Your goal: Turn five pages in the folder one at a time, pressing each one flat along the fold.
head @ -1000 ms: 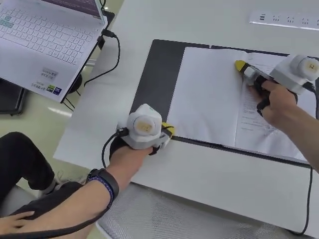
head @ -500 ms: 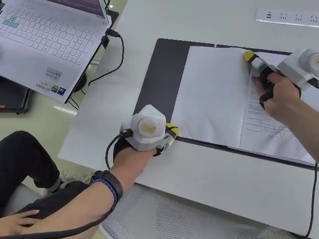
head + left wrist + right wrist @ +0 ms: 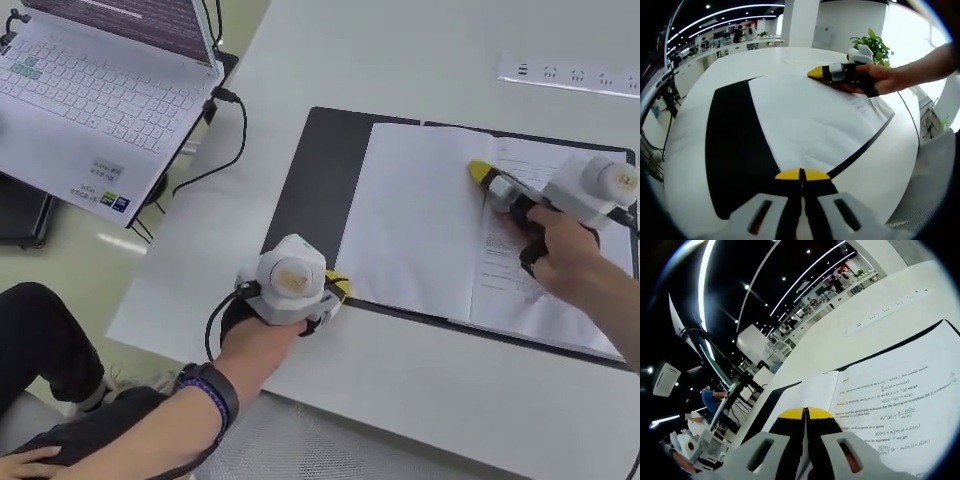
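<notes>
Black folder (image 3: 315,190) lies open on the white counter (image 3: 400,60). A blank white page (image 3: 415,215) is on its left half and a printed page (image 3: 520,270) on its right.

Left gripper (image 3: 338,287) is at the folder's near edge, just by the blank page's near corner. Its yellow-tipped fingers are closed together with nothing seen between them, and the tips rest on the black cover.

Right gripper (image 3: 480,172) is at the fold, toward the far end. Its fingers are likewise pressed together, with the tips down where the blank and printed sheets meet.

Laptop (image 3: 90,90) sits off the counter's left side. A power strip (image 3: 570,75) lies beyond the folder's far edge.
</notes>
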Demonstrator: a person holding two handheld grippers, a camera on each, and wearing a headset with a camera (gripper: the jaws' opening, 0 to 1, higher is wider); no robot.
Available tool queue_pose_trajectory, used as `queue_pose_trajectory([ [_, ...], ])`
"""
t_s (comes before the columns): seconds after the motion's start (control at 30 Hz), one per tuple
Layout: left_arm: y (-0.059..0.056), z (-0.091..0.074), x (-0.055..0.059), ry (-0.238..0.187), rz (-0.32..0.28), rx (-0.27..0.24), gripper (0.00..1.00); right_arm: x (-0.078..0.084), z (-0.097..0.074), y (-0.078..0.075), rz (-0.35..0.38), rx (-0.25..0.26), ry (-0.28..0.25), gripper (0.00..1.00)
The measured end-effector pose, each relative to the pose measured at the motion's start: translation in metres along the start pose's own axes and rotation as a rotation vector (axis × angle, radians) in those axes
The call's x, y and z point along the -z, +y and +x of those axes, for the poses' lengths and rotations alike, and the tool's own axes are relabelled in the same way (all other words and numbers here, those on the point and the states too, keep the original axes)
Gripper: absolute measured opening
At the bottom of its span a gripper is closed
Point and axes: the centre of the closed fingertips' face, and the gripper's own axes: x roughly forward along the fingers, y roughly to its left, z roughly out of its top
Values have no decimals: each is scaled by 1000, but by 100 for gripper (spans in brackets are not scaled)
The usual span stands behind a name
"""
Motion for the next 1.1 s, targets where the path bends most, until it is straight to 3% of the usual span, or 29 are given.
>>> queue_pose_trajectory([
  [0.23,-1,1,-1,4,-9,-9,0,21,-23,16,-22,-53,37,0],
  [0.53,0,1,-1,0,-12,-14,0,39,-43,31,-17,-84,52,0],
  [1.1,0,1,-1,-7,-14,-11,0,83,-83,55,-62,-145,153,0],
])
